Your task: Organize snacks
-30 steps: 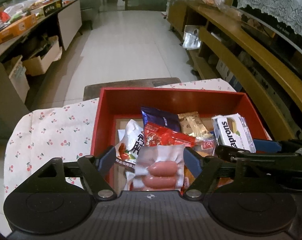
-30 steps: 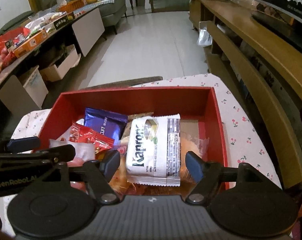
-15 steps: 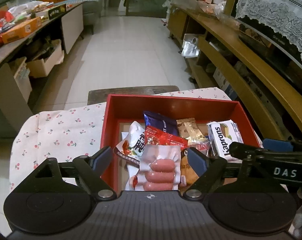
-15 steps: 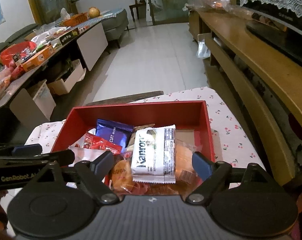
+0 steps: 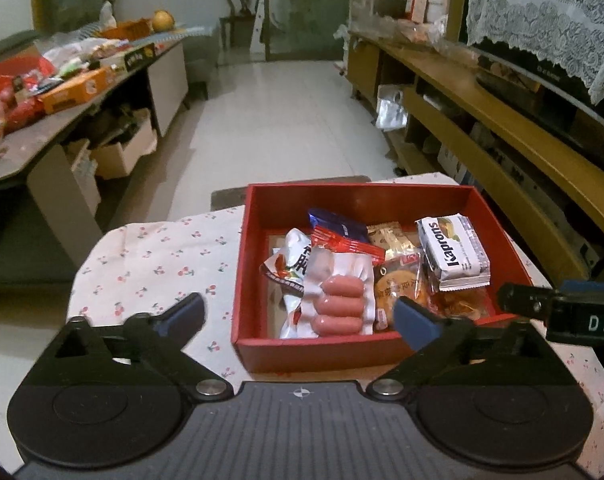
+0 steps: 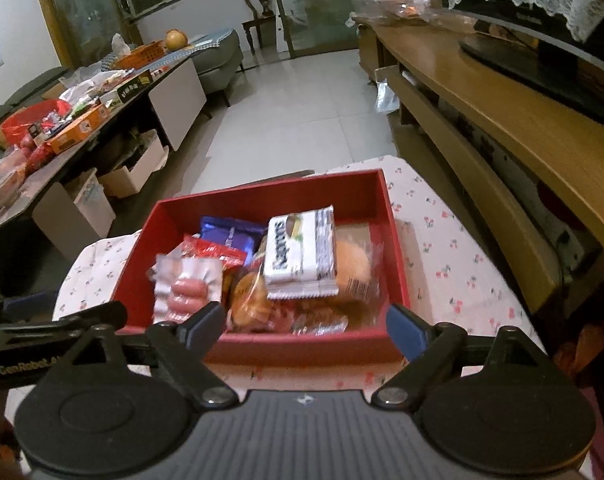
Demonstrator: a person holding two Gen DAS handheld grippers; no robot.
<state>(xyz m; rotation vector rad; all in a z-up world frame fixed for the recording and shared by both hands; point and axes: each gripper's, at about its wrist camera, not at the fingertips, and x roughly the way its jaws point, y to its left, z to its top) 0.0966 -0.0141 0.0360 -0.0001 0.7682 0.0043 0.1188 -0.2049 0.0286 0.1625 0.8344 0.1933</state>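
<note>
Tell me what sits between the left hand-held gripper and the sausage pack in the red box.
Only the near wall of the red box. The left hand-held gripper is open and empty, and the sausage pack lies on top of the other snacks, uncovered.

Matt red cardboard box (image 5: pixel 313 350); glossy clear plastic sausage pack (image 5: pixel 339 300); shiny white foil wafer wrapper (image 5: pixel 453 252); soft cherry-print cotton cloth (image 5: pixel 154 256); matt black ribbed plastic tongs (image 5: pixel 298 314)

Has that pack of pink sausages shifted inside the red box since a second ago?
No. The sausage pack lies in the red box against the near wall, beside the round biscuit as before; only the camera has drawn back.
</note>
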